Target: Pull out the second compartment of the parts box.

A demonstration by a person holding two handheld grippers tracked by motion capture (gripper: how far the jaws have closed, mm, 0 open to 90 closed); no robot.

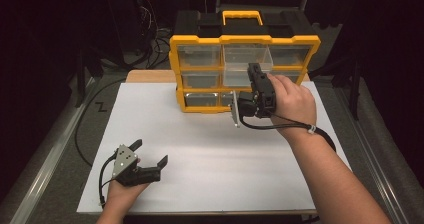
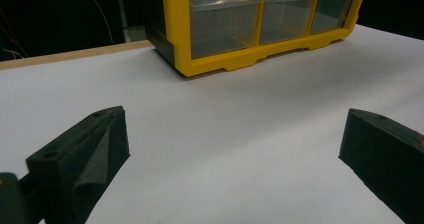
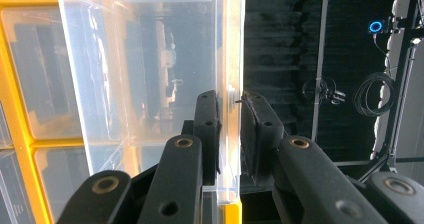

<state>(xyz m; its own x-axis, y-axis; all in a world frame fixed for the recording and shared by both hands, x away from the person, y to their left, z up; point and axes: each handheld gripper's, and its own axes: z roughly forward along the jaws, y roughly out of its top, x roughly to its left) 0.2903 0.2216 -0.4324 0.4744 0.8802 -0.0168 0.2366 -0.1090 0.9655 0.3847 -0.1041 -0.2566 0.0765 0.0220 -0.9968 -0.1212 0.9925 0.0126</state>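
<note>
While the right gripper (image 1: 256, 73) pinches the front wall of a clear drawer (image 1: 245, 64), that drawer stands pulled partway out of the top row, middle slot, of the yellow organizer (image 1: 176, 64). Its long axis runs from the cabinet's face toward the near edge of the tabletop, with the open top facing up and the front wall pointing at the person. In the right gripper view the two black jaws are closed on the transparent wall (image 3: 227, 84), one pad on each face of it, and the plastic rises straight up between them. The right hand (image 1: 290, 101) wraps the gripper body from the right, and its cable trails back along the wrist.

The organizer sits at the far edge of the white tabletop (image 1: 210, 154), about midway along it, its black top and yellow handle (image 1: 242, 17) behind. Other clear drawers sit flush in their frames.

Near the front left corner, the left gripper (image 1: 150, 154) rests low over the tabletop, jaws spread wide with nothing between them, aimed toward the organizer's bottom row (image 2: 260, 19).
</note>
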